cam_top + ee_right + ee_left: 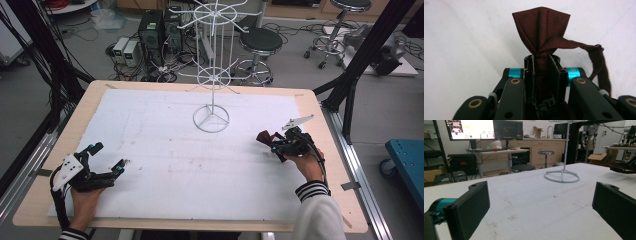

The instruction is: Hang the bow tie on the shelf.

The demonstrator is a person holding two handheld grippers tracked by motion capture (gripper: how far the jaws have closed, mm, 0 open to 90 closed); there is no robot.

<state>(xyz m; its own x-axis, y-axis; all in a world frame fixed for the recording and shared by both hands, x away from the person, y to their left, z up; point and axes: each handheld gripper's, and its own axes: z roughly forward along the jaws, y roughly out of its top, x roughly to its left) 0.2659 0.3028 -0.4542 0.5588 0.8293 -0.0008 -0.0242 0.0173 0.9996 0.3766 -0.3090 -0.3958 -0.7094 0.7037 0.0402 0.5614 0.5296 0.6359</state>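
Bow tie (541, 27), dark red, sat pinched in my right gripper (542, 62) over the white mat's (165, 150) right side; left gripper (107, 159) rested there, jaws wide apart, near white wire rack (212, 75)

Two tools (107, 157) (270, 142), one bow tie (541, 30), one wire rack (214, 75)

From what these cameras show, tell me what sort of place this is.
Most likely a robotics or data-collection lab. Computer towers and tangled cables sit on the floor behind the table, monitors stand on a workbench, and black frame rails flank the padded table where the right claw holds a dark red bow tie.
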